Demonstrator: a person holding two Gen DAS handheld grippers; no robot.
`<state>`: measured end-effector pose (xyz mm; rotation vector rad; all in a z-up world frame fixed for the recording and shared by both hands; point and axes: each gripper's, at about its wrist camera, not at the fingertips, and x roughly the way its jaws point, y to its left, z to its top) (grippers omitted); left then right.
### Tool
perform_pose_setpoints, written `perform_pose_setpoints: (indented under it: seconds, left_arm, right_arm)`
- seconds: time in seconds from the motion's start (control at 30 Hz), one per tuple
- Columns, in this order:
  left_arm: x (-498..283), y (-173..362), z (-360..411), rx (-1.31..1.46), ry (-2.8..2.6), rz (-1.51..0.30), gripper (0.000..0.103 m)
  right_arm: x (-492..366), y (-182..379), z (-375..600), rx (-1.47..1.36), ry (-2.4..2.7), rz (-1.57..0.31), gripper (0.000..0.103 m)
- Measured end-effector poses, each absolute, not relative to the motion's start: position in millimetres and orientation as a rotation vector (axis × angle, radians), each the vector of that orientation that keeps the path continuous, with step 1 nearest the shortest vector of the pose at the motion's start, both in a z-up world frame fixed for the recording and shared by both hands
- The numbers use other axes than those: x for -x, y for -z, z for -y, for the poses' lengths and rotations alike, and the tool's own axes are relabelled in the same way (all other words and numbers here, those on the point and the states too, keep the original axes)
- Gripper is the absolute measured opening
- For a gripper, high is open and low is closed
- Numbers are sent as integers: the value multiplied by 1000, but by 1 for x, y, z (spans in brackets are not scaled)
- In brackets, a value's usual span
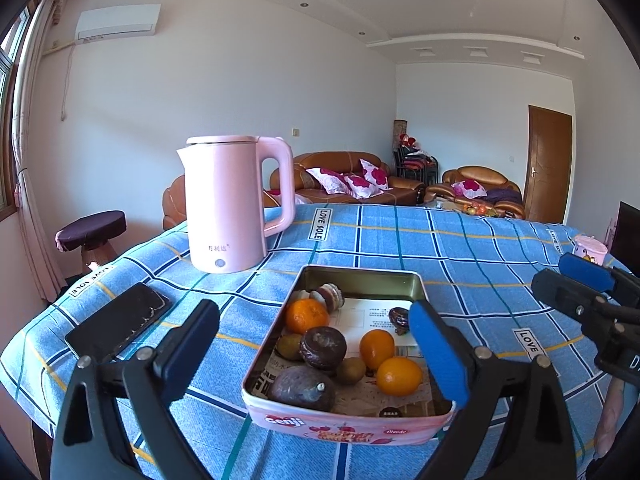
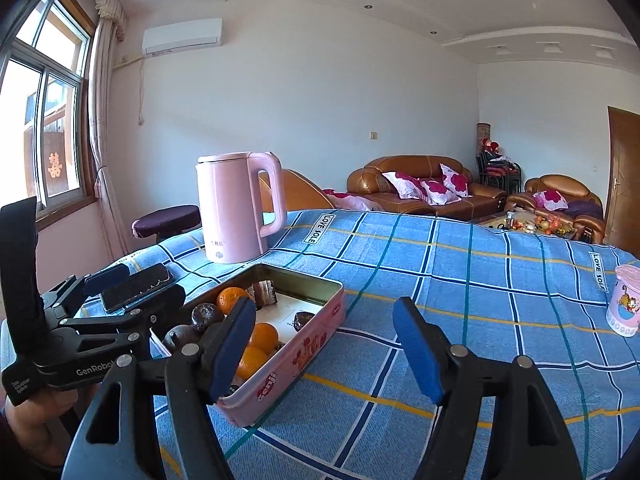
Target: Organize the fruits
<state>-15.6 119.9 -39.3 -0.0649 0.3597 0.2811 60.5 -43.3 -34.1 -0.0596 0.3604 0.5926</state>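
Note:
A pink tin box sits on the blue checked tablecloth and holds several oranges, small green-brown kiwis, a dark avocado and dark round fruits. My left gripper is open and empty, its fingers straddling the near end of the box just above it. My right gripper is open and empty, to the right of the box, its left finger over the box's near right rim. It also shows at the right edge of the left wrist view.
A pink electric kettle stands behind the box. A black phone lies to the left near the table edge. A pink cup stands at the far right. The cloth to the right of the box is bare.

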Motion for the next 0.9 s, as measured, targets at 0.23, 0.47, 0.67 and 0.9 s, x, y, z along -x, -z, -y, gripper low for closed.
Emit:
perform_pose_setpoints:
  seconds: [0.23, 0.47, 0.67, 0.9]
  left_arm:
    - [17, 38, -117, 57, -280, -356, 98]
    - [17, 38, -114, 51, -278, -359, 98]
    - [17, 38, -110, 40, -271, -360, 99]
    - [18, 36, -108, 28, -276, -349, 103]
  right_arm:
    - [-58, 32, 49, 46, -590, -351, 73]
    - [-59, 35, 52, 36, -586, -357, 73]
    - [-59, 36, 56, 29, -581, -356, 73]
    - [-57, 36, 60, 23, -575, -349, 73]
